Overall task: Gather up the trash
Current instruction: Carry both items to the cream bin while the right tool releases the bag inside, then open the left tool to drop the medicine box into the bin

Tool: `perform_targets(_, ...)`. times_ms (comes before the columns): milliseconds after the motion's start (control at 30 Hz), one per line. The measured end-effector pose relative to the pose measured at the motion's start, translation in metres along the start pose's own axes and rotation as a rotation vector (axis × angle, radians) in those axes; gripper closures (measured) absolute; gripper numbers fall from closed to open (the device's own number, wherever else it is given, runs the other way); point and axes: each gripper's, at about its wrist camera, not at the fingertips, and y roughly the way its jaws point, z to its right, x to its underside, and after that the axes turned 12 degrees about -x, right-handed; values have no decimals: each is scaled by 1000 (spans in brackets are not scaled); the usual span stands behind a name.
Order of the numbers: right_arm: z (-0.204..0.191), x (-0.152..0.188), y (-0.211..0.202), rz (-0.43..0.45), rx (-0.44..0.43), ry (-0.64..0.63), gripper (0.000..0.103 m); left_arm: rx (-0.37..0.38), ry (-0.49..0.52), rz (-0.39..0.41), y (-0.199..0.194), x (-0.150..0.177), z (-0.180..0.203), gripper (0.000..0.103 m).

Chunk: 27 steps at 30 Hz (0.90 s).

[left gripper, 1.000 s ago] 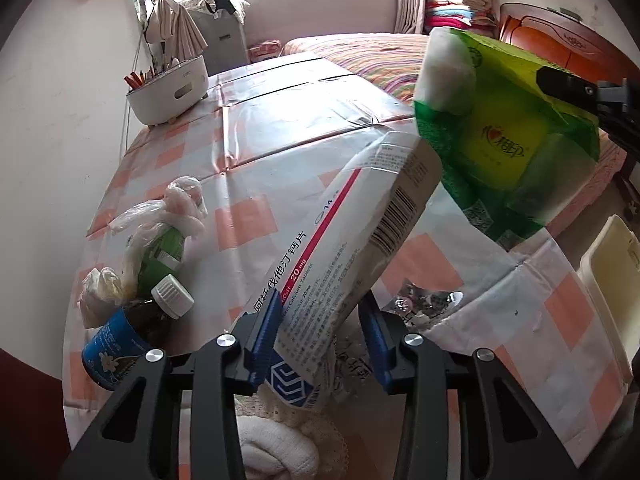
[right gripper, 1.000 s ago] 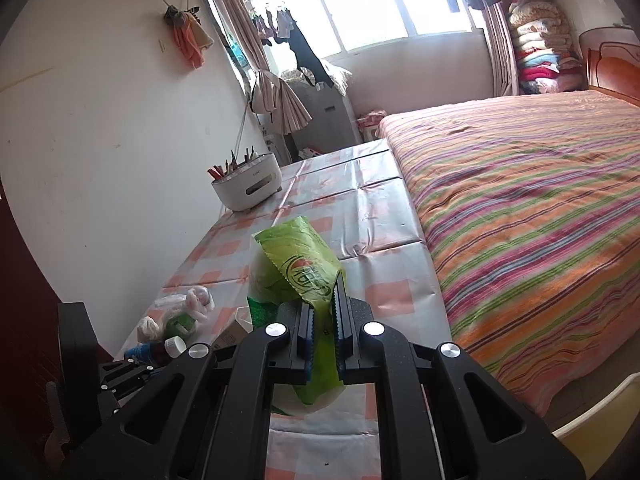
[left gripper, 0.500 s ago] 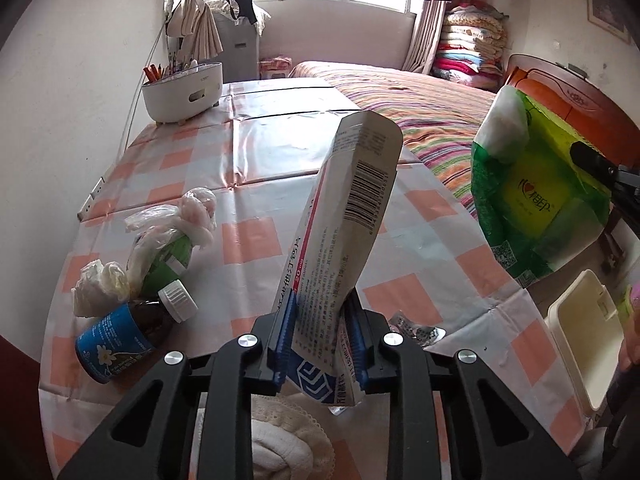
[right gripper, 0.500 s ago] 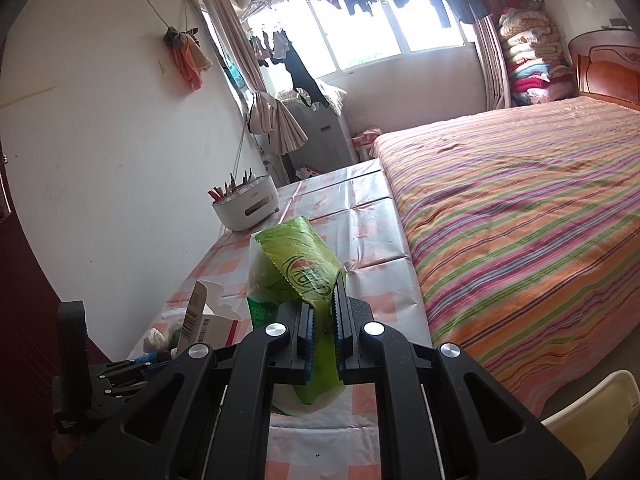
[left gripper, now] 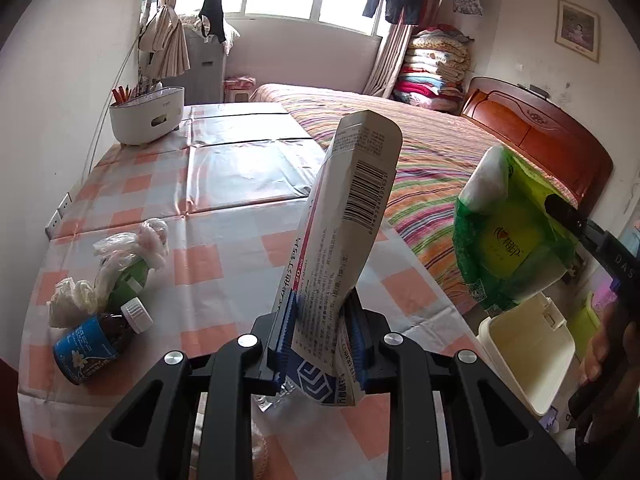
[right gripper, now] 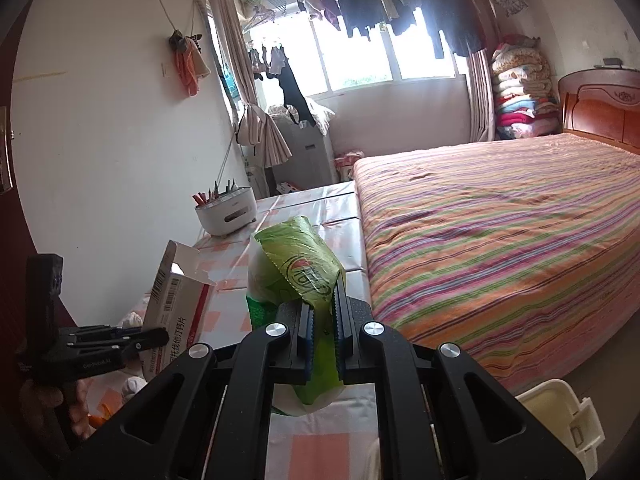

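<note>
Grippers both clenched: our left gripper (left gripper: 319, 346) clamps the medicine box (left gripper: 347, 236), our right gripper (right gripper: 323, 334) the green bag (right gripper: 298, 270)

One medicine box (left gripper: 344, 240), one green bag (left gripper: 508, 240), one brown bottle (left gripper: 100, 340), one white caddy (left gripper: 146, 114), one bin (left gripper: 528, 356), one bed (right gripper: 500, 240).

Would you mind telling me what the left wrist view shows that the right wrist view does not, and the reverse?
Only the left wrist view shows the brown bottle with a blue label lying on the checked tablecloth, beside crumpled plastic bags, and a framed picture on the wall. Only the right wrist view shows the orange cloth hung on the wall. Both show the medicine box in the left gripper, the green bag in the right gripper, the white caddy, striped bed and cream bin.
</note>
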Motion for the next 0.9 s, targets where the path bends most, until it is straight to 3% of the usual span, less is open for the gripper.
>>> perform_targets(267, 27, 22, -52, 21, 121, -7, 96, 84, 37, 11, -10, 2, 29, 79)
perform_targets(567, 58, 61, -107, 32, 376, -22, 92, 161, 83, 14, -20, 6, 61, 78)
perform_targets(600, 63, 64, -110, 27, 387, 14, 86, 169, 84, 16, -22, 7, 64, 78)
perform_targets(667, 76, 72, -112, 9, 376, 102, 50, 191, 95, 18, -25, 8, 71, 78)
perform_targets(700, 79, 75, -116, 21, 379, 145, 27, 199, 100, 18, -27, 9, 75, 78)
perform_targets(800, 89, 77, -132, 82, 300, 260, 24, 225, 120, 13, -31, 13, 91, 78)
perform_targets(900, 95, 77, -162, 223, 296, 340, 24, 247, 147, 3, -34, 20, 112, 78)
